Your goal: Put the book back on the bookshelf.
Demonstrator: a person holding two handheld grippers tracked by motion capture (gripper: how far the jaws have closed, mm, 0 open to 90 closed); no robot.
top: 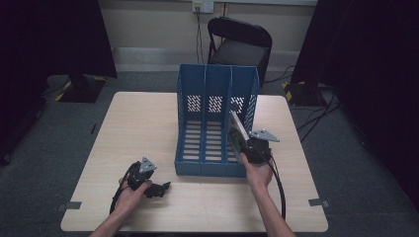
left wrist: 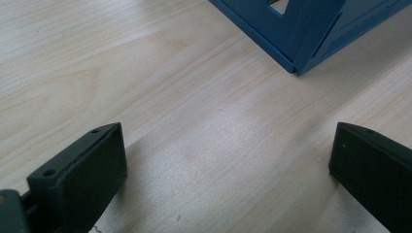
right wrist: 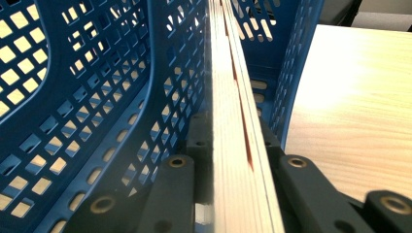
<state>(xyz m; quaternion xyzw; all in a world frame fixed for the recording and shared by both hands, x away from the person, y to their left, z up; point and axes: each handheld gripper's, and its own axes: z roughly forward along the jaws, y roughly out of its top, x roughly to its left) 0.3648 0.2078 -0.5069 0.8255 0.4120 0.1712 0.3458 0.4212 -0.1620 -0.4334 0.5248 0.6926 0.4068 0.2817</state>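
Book clamped upright in right gripper, long axis running into rightmost slot of blue file rack directly ahead; left gripper wide, idle on table.

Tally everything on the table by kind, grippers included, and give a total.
Blue perforated plastic file rack with three compartments: 1
Thin book, clamped in the right gripper at the rack's right compartment: 1
Black two-jaw grippers, counting the left gripper: 2
Total: 4

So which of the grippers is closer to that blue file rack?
Right. The right gripper is at the blue file rack's right slot, holding a book; the left gripper rests apart on the table.
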